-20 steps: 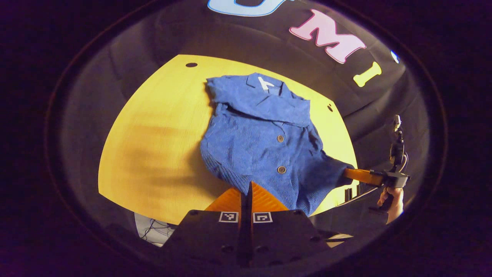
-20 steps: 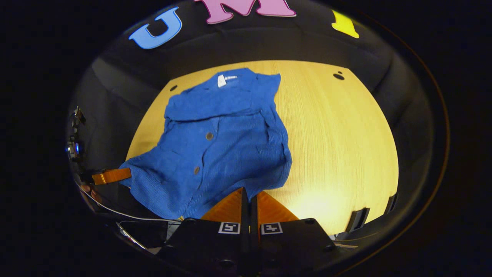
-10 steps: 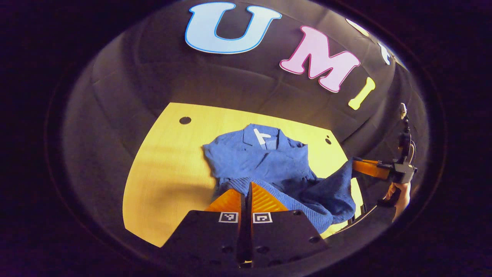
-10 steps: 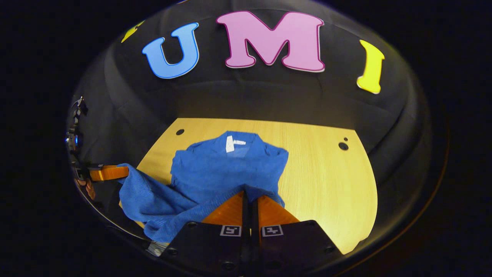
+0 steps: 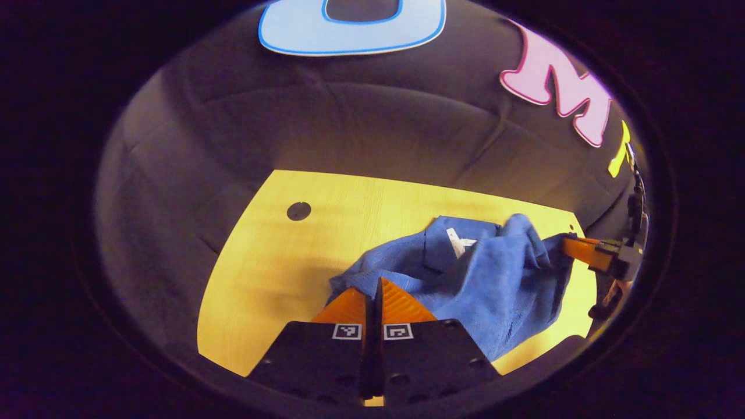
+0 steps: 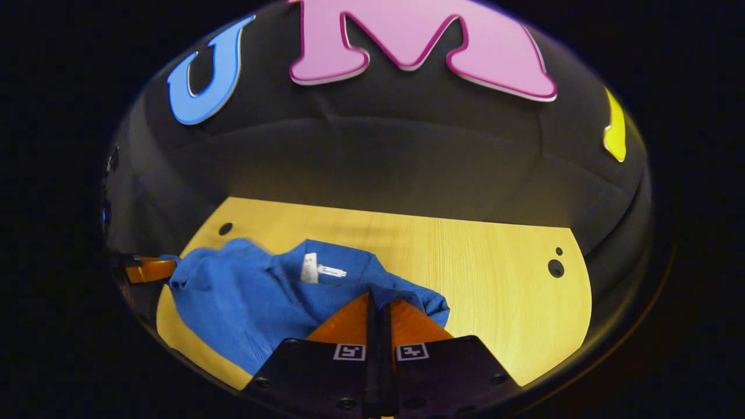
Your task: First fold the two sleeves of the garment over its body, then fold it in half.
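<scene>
Here, in the left gripper view, we held the left gripper (image 5: 375, 285) with its orange fingers pressed together on the hem of the blue knitted garment (image 5: 489, 285), which lay bunched on the yellow wooden table (image 5: 279, 262), its white neck label showing. In the right gripper view, our right gripper (image 6: 378, 299) pinched another edge of that cloth, lifted and draped over itself toward the collar.
</scene>
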